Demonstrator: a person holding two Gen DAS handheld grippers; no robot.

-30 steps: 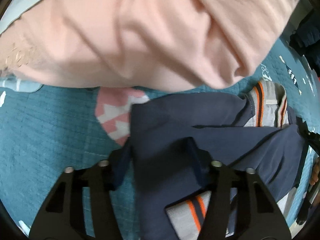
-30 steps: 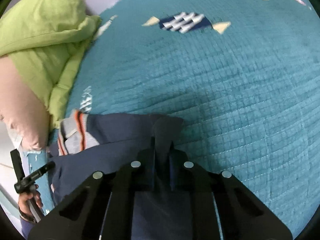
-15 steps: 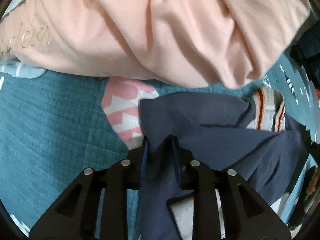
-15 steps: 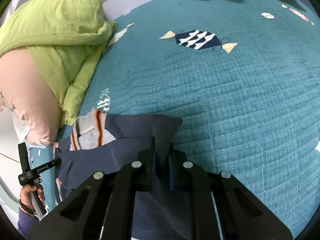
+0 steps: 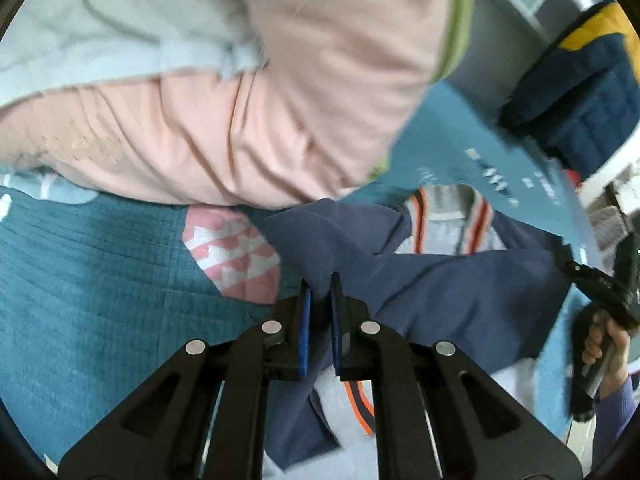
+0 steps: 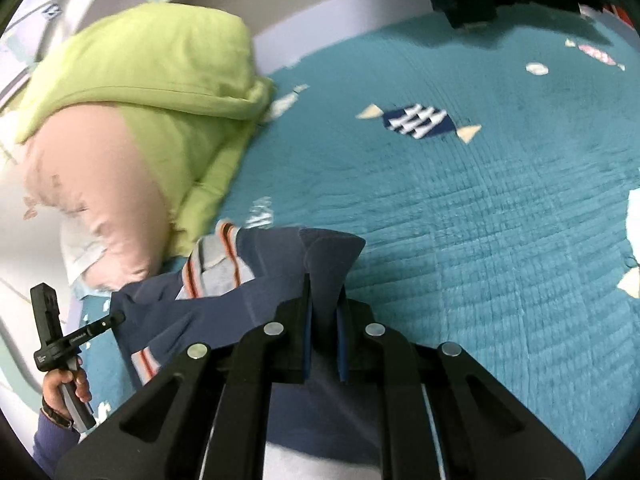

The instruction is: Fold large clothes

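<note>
Well, garment: navy garment with grey and orange striped trim, bunched on the teal quilt, stretched between the 2 grippers.
Left gripper: 2 fingers pinched together on a navy fold, cloth running out ahead of the tips and off to their right.
Right gripper: 2 fingers clamped on another navy corner, which stands up just past the tips; the rest trails back under the fingers and to their left.
Striped trim: left of the right fingers, ahead and right of the left ones.
Pink bundle: well ahead of the left fingers, just beyond the navy cloth.
Green bedding: far ahead-left of the right fingers, against the pink bundle.
Fish patch: on the quilt ahead of the right fingers, well apart.
</note>
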